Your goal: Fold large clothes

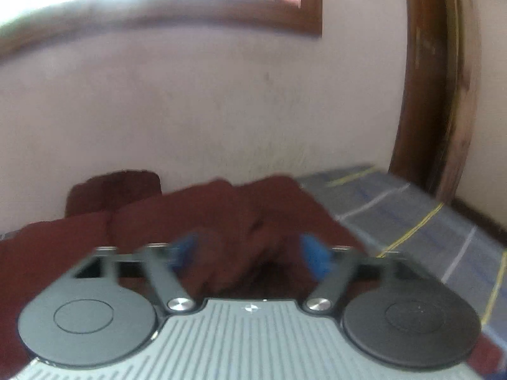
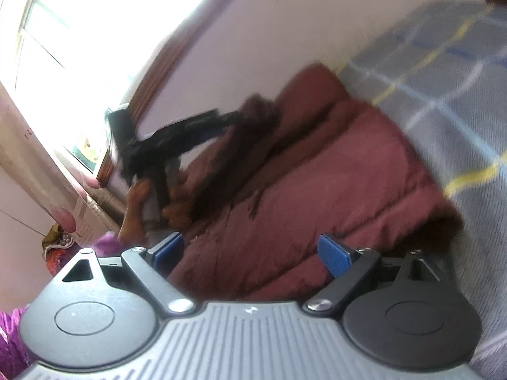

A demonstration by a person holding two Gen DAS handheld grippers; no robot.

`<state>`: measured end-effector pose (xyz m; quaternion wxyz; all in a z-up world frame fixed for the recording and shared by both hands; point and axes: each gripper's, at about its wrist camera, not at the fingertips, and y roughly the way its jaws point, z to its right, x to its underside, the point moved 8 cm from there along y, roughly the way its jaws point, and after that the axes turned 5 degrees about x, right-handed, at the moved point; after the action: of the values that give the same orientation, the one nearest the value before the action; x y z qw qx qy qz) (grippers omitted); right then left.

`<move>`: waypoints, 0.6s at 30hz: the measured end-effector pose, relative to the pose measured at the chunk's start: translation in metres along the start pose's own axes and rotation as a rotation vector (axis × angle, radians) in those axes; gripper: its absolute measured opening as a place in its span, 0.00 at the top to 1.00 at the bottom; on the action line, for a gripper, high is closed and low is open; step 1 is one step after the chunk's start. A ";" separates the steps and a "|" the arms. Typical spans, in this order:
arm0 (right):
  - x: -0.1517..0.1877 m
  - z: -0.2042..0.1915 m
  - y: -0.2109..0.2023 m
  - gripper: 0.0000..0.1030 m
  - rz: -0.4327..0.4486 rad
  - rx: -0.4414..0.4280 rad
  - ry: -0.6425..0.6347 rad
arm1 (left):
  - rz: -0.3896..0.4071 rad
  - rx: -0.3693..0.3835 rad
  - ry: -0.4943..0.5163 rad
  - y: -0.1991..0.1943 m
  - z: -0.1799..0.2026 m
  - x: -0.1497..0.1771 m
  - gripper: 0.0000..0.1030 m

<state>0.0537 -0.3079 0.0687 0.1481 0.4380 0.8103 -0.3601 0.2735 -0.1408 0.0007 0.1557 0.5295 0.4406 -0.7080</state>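
A large maroon quilted jacket [image 1: 202, 215] lies on a grey plaid bedspread [image 1: 412, 221] against the wall. My left gripper [image 1: 250, 253] is open, its blue pads wide apart just above the jacket, holding nothing. In the right wrist view the jacket [image 2: 317, 183] lies spread across the bed, with a dark furry trim at its edge. My right gripper [image 2: 253, 253] is open over the jacket's near part, empty. The left gripper [image 2: 177, 139] shows there as a blurred black tool in a hand, at the jacket's far end.
The pale wall [image 1: 221, 101] runs behind the bed, with a wooden window frame [image 1: 190, 12] above and a brown door frame [image 1: 434, 95] at right. The plaid bedspread [image 2: 443, 79] lies bare beside the jacket. Purple cloth [image 2: 12, 342] sits at the lower left.
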 end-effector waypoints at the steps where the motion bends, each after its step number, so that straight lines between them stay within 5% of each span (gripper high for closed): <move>1: -0.011 -0.005 -0.002 0.10 0.019 0.000 -0.019 | 0.042 0.009 -0.015 -0.018 -0.003 -0.003 0.07; 5: -0.060 -0.043 0.010 0.10 0.092 0.028 -0.173 | 0.140 -0.067 -0.008 -0.066 -0.027 -0.015 0.17; 8: -0.099 -0.092 0.045 0.14 0.153 0.065 -0.394 | 0.143 -0.178 -0.022 -0.079 -0.063 -0.022 0.47; 10: -0.121 -0.118 0.087 0.51 0.143 0.084 -0.494 | 0.119 -0.251 -0.066 -0.075 -0.091 -0.023 0.65; 13: -0.145 -0.139 0.172 0.75 0.092 0.145 -0.555 | 0.123 -0.355 -0.121 -0.065 -0.135 -0.025 0.68; 18: -0.148 -0.135 0.284 0.81 -0.030 0.273 -0.557 | 0.126 -0.429 -0.094 -0.031 -0.173 -0.031 0.68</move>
<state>0.3805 -0.1995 0.1162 0.2989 0.3264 0.6892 -0.5737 0.3701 0.0053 0.0335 0.3291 0.4772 0.5395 -0.6107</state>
